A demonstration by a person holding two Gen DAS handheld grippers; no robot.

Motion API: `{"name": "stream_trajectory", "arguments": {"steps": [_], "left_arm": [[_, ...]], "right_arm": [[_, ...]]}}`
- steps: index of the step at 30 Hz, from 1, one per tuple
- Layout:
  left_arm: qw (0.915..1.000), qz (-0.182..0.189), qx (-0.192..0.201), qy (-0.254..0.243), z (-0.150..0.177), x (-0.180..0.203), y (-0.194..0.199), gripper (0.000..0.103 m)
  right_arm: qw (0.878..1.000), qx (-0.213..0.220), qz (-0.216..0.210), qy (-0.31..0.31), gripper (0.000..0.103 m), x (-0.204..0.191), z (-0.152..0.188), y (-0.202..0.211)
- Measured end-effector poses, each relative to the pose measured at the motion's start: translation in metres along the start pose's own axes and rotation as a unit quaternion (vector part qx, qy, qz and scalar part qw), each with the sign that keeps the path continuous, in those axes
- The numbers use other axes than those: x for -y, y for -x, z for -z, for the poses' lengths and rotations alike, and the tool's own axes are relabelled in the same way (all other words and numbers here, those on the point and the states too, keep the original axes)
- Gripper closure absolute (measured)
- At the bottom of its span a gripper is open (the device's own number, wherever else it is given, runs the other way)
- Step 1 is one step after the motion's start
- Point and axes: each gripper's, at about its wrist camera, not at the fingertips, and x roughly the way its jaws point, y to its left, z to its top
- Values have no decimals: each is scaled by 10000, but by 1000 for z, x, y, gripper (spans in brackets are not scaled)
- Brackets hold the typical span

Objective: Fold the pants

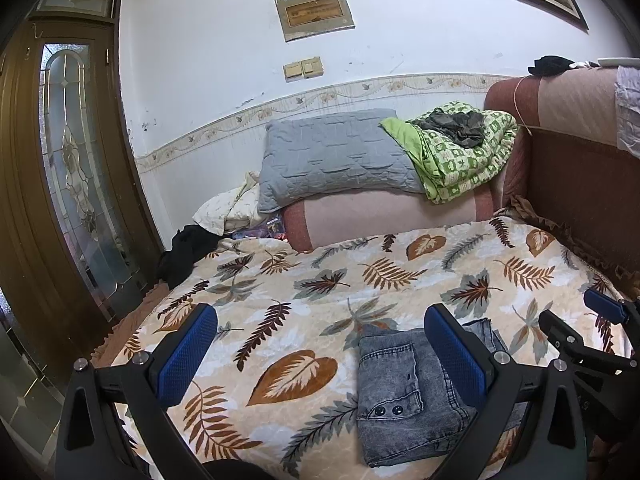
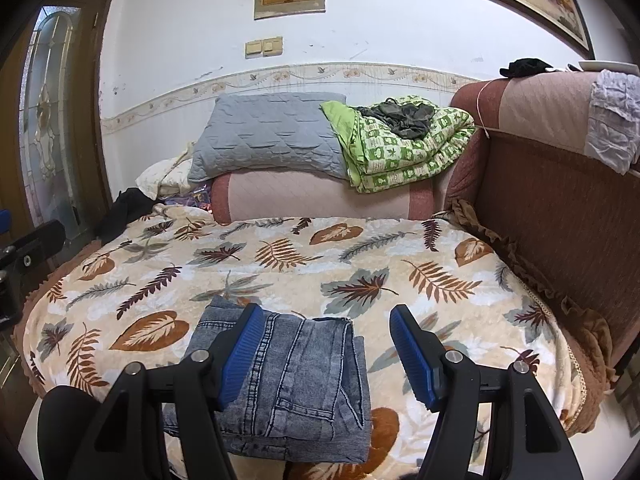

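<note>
A pair of grey-blue denim pants (image 1: 404, 396) lies folded into a compact rectangle on the leaf-patterned blanket (image 1: 320, 280), near the front edge. My left gripper (image 1: 320, 360) is open and empty above the blanket, the pants under its right finger. In the right wrist view the folded pants (image 2: 296, 384) lie flat under my right gripper (image 2: 326, 356), which is open and empty above them. The right gripper also shows at the right edge of the left wrist view (image 1: 576, 328).
A grey pillow (image 1: 336, 160) and a green patterned quilt (image 1: 460, 152) sit on a bolster at the back. A brown sofa backrest (image 2: 560, 200) runs along the right. A wooden glass-panel door (image 1: 68, 168) stands left. Black clothing (image 1: 184, 252) lies at the blanket's far left corner.
</note>
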Motion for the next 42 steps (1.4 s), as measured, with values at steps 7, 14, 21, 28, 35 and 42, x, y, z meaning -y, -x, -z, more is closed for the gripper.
{"name": "stream_trajectory", "arguments": {"steps": [7,14,21,28,35,42], "left_arm": [[10000,66,-72,5,-2,0,-6,0],[9997,148,-172,-18,-3,1,-11,0],[9998,103,-141,-11,-2,-3,0,0],[9999,-1,102,39,-4,-11,34,0],[9996,154,219,9,-8,-9,55,0],[9993,357,-141,26,-13,4,26,0]], "right_arm": [[10000,9,56,42,33,-2,-4,0],[9999,23,81,73,33,-3,-7,1],[9999,153,26,50,33,-4,-10,13],[9990,429,-68,137,33,-12,-13,45],[9979,613,33,191,27,-13,-16,72],[9990,418,121,45,27,-1,-21,51]]}}
